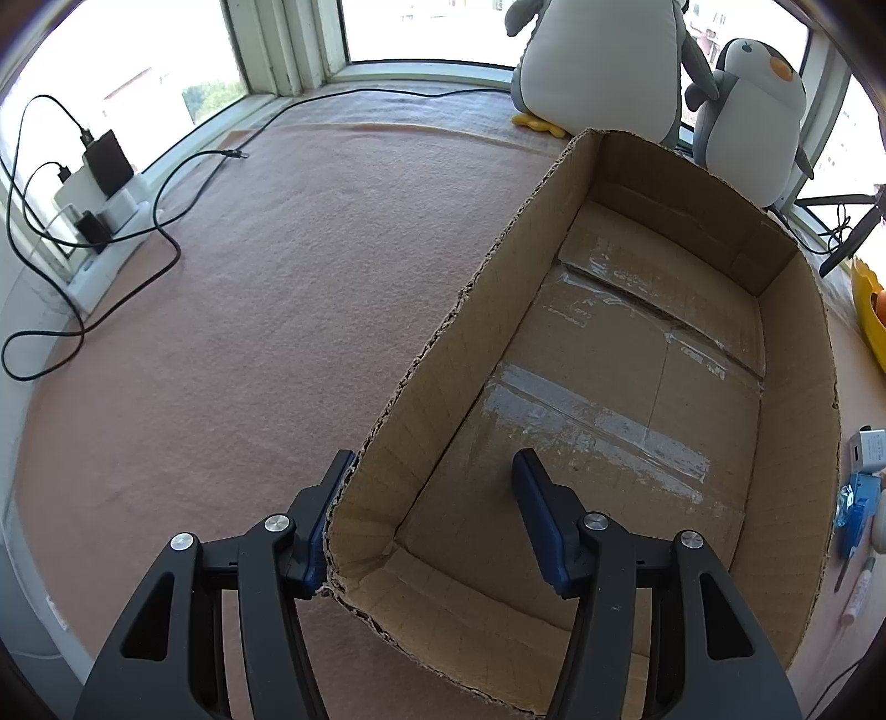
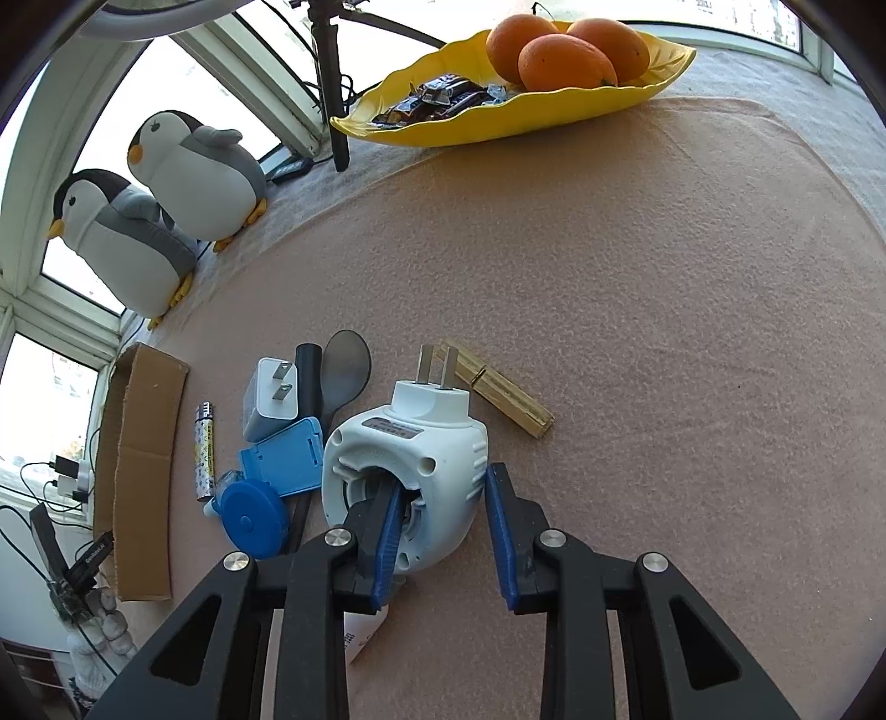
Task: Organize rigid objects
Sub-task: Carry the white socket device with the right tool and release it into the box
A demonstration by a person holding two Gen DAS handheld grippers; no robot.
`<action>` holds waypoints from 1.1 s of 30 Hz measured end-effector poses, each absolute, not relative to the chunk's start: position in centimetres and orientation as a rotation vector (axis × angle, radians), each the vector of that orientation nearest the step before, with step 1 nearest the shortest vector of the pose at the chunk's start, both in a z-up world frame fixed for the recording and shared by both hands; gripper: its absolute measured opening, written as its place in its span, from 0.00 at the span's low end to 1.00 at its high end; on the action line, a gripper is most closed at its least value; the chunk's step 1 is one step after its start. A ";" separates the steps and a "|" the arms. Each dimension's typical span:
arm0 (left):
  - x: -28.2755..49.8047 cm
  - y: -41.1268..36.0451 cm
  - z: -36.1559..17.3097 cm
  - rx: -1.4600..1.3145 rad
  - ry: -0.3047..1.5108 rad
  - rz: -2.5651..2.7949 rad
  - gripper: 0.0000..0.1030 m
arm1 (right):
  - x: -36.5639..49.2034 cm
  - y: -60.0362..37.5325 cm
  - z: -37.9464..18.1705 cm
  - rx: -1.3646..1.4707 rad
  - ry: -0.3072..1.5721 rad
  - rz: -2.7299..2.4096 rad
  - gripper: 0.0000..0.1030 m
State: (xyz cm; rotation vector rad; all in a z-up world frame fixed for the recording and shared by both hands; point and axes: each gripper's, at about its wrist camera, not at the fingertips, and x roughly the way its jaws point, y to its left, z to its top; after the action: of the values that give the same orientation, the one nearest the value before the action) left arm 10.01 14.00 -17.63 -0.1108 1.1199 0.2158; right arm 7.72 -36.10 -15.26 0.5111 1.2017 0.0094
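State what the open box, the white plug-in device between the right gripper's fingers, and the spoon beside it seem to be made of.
Box: corrugated cardboard, matte brown; fluted, ragged cut edges show. White plug-in device: probably moulded plastic, smooth and slightly glossy, with metal prongs. Spoon: likely metal, dull grey sheen, though coated plastic is possible.

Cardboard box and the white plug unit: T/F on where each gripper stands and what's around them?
1. The cardboard box holds nothing. True.
2. The left gripper straddles the box's near wall, fingers apart. True.
3. The right gripper is shut on the battery. False: it is open, one finger inside the white plug unit, the other outside it.
4. The yellow tray holds apples. False: oranges and wrapped sweets.
5. Two toy penguins sit by the window. True.
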 end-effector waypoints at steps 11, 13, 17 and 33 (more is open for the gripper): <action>10.1 13.8 -17.7 -0.113 1.120 0.213 0.55 | 6.8 -35.4 -13.3 0.488 1.154 0.021 0.25; 10.1 13.7 -17.7 -0.110 1.119 0.213 0.55 | 6.7 -35.0 -12.4 0.482 1.135 0.030 0.25; 10.1 13.6 -17.8 -0.115 1.119 0.211 0.55 | 6.8 -32.9 -10.1 0.456 1.097 0.089 0.25; 9.6 13.9 -17.8 -0.139 1.107 0.182 0.55 | 8.7 -14.6 -5.8 0.272 1.043 0.463 0.25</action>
State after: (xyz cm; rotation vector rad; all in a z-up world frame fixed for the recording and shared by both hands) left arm 9.59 13.94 -17.84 -0.1389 1.1075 0.1824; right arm 8.69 -14.58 -5.84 0.2725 1.0431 0.4631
